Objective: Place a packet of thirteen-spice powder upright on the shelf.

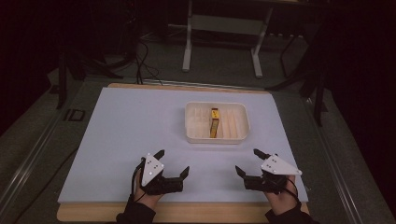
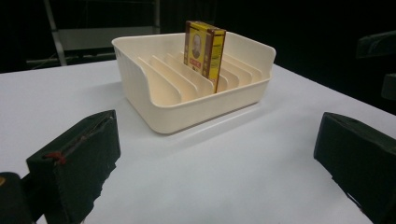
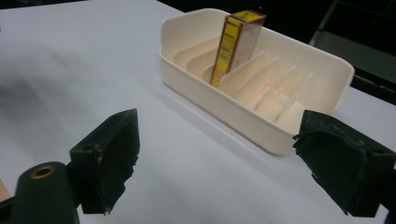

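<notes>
Left claw (image 1: pixel 172 162): jaws stood wide apart and empty, resting low at the desk's near edge, about 7 o'clock from the tray.
Right claw (image 1: pixel 246 161): likewise spread wide, gripping nothing, about 5 o'clock from the tray.
Desk (image 1: pixel 130 135): pale sheet, bare between claws and tray.
Divider tray (image 1: pixel 195 132): cream plastic, ribbed into slots, at 12 o'clock from the claws.
Yellow box (image 1: pixel 214 122): stood upright on edge in a middle slot, leaning slightly against a rib.
Doing it well: I judged one claw should approach from above, pinch the box's broad faces near the top, and lift straight up along the ribs.
Writing: a portrait and a red band showed on the front; the lettering was too small to read.
</notes>
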{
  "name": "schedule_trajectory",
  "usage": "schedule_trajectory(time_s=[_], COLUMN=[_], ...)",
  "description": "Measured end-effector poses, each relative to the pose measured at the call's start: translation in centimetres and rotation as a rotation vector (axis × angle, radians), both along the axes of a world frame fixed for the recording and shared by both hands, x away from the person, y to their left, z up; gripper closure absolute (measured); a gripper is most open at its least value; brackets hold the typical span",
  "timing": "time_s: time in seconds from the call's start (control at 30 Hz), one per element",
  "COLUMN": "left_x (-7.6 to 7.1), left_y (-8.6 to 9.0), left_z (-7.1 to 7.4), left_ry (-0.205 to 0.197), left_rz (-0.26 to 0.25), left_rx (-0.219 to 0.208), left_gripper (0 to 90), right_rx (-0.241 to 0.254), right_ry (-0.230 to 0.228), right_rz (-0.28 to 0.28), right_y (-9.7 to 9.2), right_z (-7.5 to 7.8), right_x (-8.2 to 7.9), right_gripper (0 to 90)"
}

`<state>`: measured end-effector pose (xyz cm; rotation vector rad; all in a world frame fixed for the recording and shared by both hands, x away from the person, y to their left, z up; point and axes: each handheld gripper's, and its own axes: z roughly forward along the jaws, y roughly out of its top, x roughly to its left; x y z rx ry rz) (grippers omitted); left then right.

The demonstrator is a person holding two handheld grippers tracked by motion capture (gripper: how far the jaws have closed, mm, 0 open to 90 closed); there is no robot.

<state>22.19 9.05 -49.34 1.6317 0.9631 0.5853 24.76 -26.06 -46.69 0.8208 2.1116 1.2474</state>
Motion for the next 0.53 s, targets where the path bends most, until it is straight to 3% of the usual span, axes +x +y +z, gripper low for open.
schedule_trajectory(time_s=[0.23,0.53], left_x=[-0.1,0.0], left_y=[-0.1,-0.1], left_z=[-0.2,-0.2], left_ry=[0.003,0.003], left_rz=[-0.007,-0.006], left_rx=[0.009,0.001], left_gripper=[1.4,1.4], right_rx=[-0.029,-0.056], right_ry=[0.033,0.042], right_rz=[-0.040,-0.049], right_y=[-1.9,-2.1], right_z=[-0.7,-1.1], right_x=[-0.2,0.2], right_gripper=[13.5,13.5])
